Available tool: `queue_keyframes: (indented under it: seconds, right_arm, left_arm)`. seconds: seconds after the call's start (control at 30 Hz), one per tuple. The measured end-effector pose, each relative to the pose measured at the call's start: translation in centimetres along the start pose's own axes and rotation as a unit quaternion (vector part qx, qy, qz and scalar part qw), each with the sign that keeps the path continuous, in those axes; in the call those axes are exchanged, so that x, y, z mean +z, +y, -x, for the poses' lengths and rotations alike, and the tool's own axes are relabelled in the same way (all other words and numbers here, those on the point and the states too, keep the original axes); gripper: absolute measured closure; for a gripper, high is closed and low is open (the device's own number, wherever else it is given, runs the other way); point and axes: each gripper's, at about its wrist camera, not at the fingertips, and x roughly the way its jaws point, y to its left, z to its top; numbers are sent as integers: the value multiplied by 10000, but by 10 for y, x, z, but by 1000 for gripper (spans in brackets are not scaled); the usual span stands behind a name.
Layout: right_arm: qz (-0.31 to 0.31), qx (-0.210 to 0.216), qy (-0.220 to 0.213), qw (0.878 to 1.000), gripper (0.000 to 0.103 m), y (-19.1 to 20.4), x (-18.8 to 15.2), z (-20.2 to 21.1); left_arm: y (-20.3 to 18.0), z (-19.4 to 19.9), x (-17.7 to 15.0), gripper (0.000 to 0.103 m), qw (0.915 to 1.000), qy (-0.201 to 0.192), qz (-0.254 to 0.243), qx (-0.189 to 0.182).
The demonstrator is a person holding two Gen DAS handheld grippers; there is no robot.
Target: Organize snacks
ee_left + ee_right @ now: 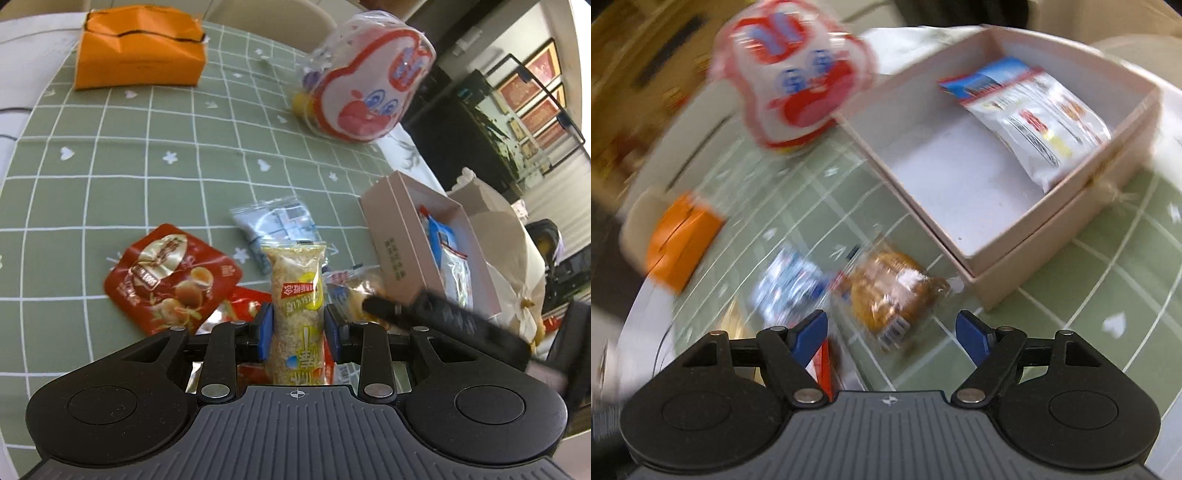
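Note:
My left gripper is shut on a yellow rice-cracker bar and holds it upright above the green checked tablecloth. A red chestnut pouch, a clear blue-and-white packet and a wrapped brown cake lie below it. My right gripper is open and empty, hovering just above the brown cake. The pink box holds a blue-and-white snack bag. The box also shows in the left wrist view.
A large red-and-white cartoon-face bag stands at the table's far edge, also in the right wrist view. An orange tissue box sits at the far left. The right gripper's black finger crosses the left wrist view.

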Motion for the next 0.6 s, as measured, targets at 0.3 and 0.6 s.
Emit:
queue_keyframes:
  seconds: [0.3,0.6]
  right_arm:
    - [-70,-3,205,9998,101,-15,-6,18]
    - [-205,-720,-82,9972,102,-119,-43,84]
  left_arm:
    - [-5,-14,-2,69,9984,373,-133,-413]
    - [-58,-38,-25,69,9899,752,-853,-852]
